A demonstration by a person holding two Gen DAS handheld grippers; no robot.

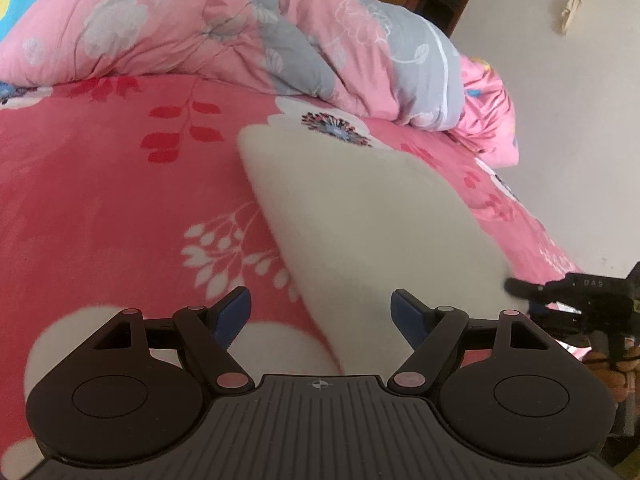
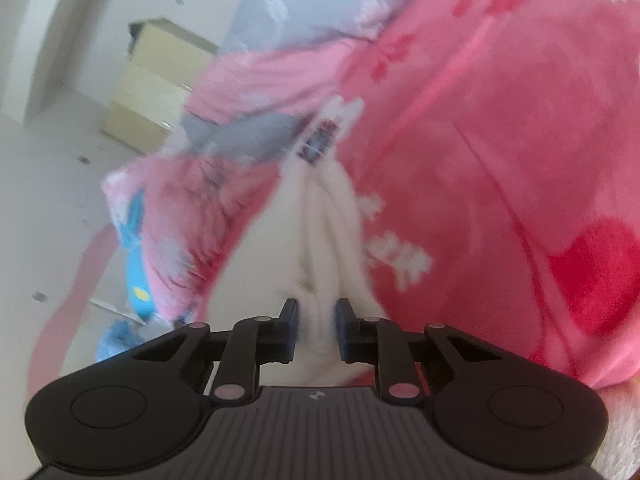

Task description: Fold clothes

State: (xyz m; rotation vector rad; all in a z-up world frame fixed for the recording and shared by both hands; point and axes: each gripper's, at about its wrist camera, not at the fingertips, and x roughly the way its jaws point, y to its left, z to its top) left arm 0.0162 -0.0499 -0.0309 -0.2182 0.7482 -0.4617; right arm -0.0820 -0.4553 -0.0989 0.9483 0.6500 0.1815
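The left gripper (image 1: pixel 320 312) is held low at six o'clock, tilted downward, its blue-padded jaws spread wide with nothing gripped between them. The right gripper (image 2: pixel 318 318) is seen with jaws drawn narrow, pinched on bunched white cloth (image 2: pixel 320 240).

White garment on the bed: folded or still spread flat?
Folded, at least partly: the white garment shows stacked layers bunched between the right hand-held gripper's pads; the left view is too blurred to judge neatness.
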